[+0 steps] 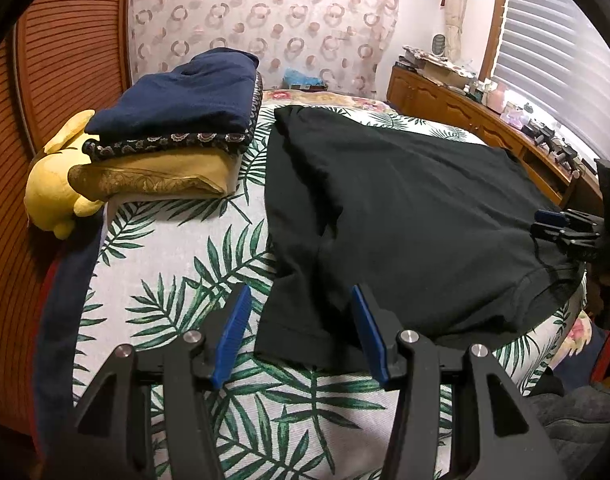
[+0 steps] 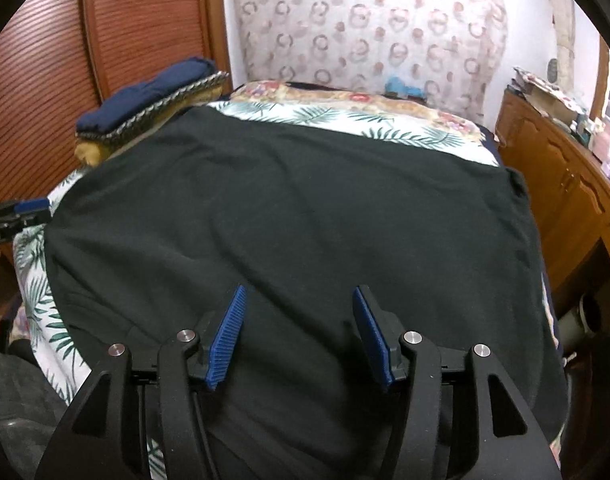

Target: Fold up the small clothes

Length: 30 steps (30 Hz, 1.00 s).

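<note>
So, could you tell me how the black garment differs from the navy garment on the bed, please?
The black garment lies spread out flat on the leaf-print bedcover, while the navy garment is folded into a compact rectangle. The black one covers far more of the bed. The navy one tops a pile of folded things; the black one lies alone. Both are dark, plain fabric.

Ring-patterned wallpaper (image 1: 265, 12), wooden dresser (image 1: 465, 116), bright blinds (image 1: 553, 52), louvred door (image 2: 105, 32).

On the bed (image 1: 173, 264): one black garment (image 1: 405, 216); left of it, one stack of three folded items (image 1: 177, 128); one yellow plush (image 1: 53, 184) beside the stack; two hand-held grippers: left (image 1: 301, 332), right (image 2: 299, 332).
</note>
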### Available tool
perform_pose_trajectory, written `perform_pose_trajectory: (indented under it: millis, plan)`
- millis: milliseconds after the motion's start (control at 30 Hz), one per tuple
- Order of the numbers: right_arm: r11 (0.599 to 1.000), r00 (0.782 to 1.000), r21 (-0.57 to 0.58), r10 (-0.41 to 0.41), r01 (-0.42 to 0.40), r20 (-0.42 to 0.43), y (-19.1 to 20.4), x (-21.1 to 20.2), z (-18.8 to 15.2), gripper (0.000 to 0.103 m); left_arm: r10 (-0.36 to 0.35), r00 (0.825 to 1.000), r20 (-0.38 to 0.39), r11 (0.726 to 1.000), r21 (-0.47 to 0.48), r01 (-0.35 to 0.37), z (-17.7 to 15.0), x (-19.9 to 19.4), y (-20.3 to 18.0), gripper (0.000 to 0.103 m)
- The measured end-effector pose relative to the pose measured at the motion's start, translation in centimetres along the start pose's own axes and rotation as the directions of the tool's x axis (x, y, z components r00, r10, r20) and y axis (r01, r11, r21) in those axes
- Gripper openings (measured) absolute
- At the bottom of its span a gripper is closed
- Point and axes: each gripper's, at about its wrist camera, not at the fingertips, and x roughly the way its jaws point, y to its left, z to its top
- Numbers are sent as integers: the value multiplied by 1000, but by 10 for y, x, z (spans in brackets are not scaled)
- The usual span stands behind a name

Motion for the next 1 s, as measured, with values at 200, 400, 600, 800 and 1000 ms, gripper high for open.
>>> perform_pose_trajectory:
  millis: [200,400,600,800,1000]
  plan:
    - [1000,1000,-23,-15,14,-27,7,15,-5,58,-39,999,-11,999,-6,39,-2,2,0,51]
    - [1000,1000,-3,-15,15,1,5,15,-11,63,-42,999,-28,999,-10,42,-3,8,0,52]
    - [1000,1000,-4,-15,15,0,7,16,-12,66,-48,998,-38,999,-14,47,-4,13,-2,52]
    - [1000,1000,-4,-15,15,1,7,16,-12,67,-57,997,-46,998,-20,56,-1,19,-2,52]
    - [1000,1000,-5,-14,14,1,6,16,-12,67,-61,997,-42,998,-31,59,3,24,-3,52]
